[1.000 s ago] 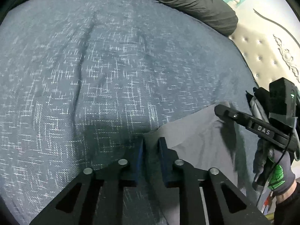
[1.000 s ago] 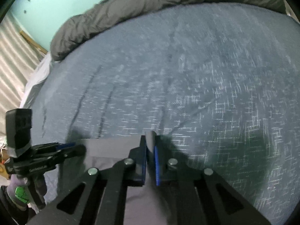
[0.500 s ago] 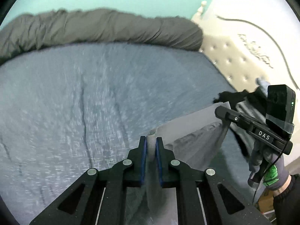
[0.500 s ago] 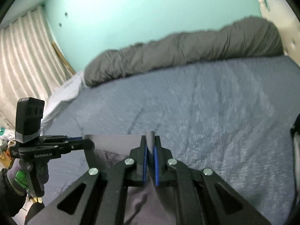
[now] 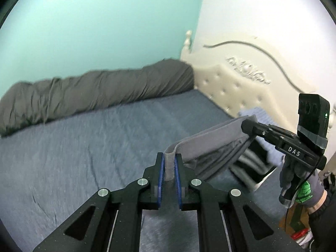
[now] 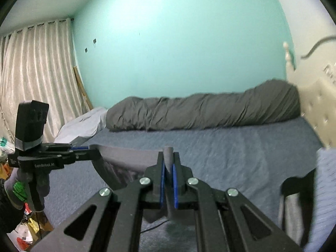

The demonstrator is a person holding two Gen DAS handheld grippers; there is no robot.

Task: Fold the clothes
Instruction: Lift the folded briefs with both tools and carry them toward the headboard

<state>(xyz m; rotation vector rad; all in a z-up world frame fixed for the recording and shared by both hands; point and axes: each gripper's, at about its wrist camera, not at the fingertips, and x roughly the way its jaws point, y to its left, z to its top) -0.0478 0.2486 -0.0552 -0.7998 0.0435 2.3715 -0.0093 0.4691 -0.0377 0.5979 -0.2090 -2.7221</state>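
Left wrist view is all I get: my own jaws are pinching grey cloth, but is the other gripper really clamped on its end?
Observer: Yes. In the right wrist view the right gripper has a fold of the grey garment squeezed between its blue pads.
Operator: What lies left of the bed? My view cuts off there.
Observer: A pale curtain hangs there, with a white pillow beside the rolled grey duvet.
Operator: Anything below my left hand?
Observer: Colourful clutter lies on the floor under the gloved left hand.
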